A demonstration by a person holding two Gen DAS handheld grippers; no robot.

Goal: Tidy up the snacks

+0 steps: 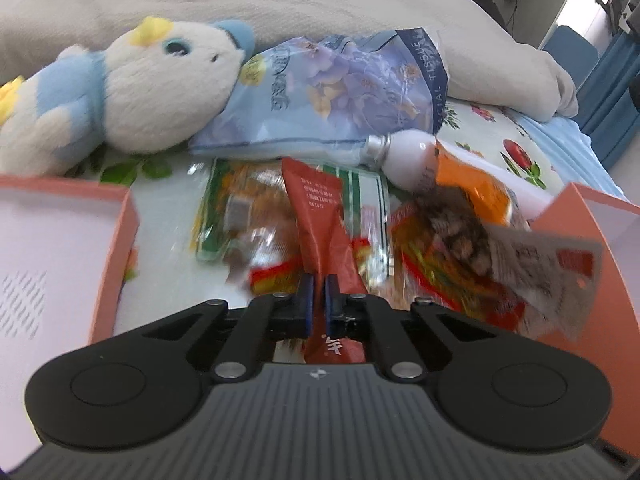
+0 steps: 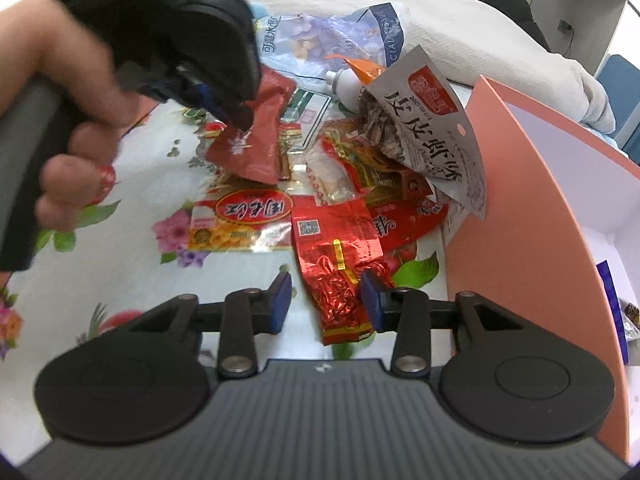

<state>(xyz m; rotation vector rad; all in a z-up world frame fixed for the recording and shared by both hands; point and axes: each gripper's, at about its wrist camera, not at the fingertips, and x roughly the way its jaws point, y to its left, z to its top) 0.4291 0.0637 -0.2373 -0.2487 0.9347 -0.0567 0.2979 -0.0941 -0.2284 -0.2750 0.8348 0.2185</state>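
Observation:
My left gripper (image 1: 319, 285) is shut on a dark red snack packet (image 1: 320, 216) and holds it above the snack pile; the right wrist view shows the same gripper (image 2: 224, 108) and packet (image 2: 256, 136) lifted at the upper left. My right gripper (image 2: 326, 294) is open, its fingers on either side of a shiny red foil packet (image 2: 340, 276) lying on the floral bedsheet. A white sunflower seed bag (image 2: 432, 128) leans on the right orange box (image 2: 520, 208). Several more red and yellow packets (image 2: 240, 220) lie between.
An orange box (image 1: 60, 248) with a white inside stands at the left, another (image 1: 608, 248) at the right. A blue-white plush toy (image 1: 132, 92), a blue tissue pack (image 1: 340, 92) and a white bottle (image 1: 408, 156) lie behind the pile. A grey duvet (image 1: 240, 0) is behind.

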